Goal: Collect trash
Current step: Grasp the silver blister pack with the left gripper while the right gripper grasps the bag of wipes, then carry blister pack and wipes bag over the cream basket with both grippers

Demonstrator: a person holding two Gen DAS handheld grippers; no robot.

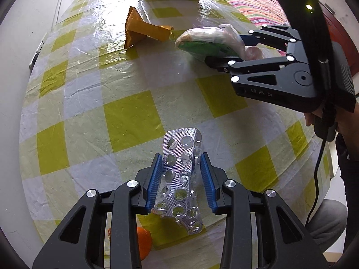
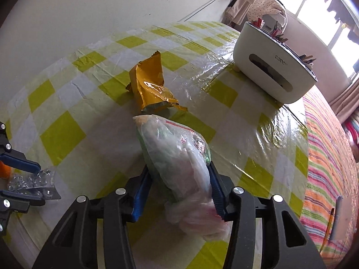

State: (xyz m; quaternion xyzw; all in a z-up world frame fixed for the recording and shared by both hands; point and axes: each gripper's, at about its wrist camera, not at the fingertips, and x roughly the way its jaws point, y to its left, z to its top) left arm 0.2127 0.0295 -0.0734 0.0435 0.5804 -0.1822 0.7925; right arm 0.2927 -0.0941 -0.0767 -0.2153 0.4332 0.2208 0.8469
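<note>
Low in the left wrist view, the left gripper clamps an emptied blister pack above the checked tablecloth. At upper right, the right gripper squeezes a stuffed plastic bag, red print unreadable. Beyond it lies a gold wrapper, then a white box with tiny illegible lettering.

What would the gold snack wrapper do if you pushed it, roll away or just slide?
The gold wrapper looks torn open, crumpled and empty, so probably very light. It would likely slide on the shiny plastic table cover, not roll. Being thin foil, it would probably crumple when squeezed.
</note>
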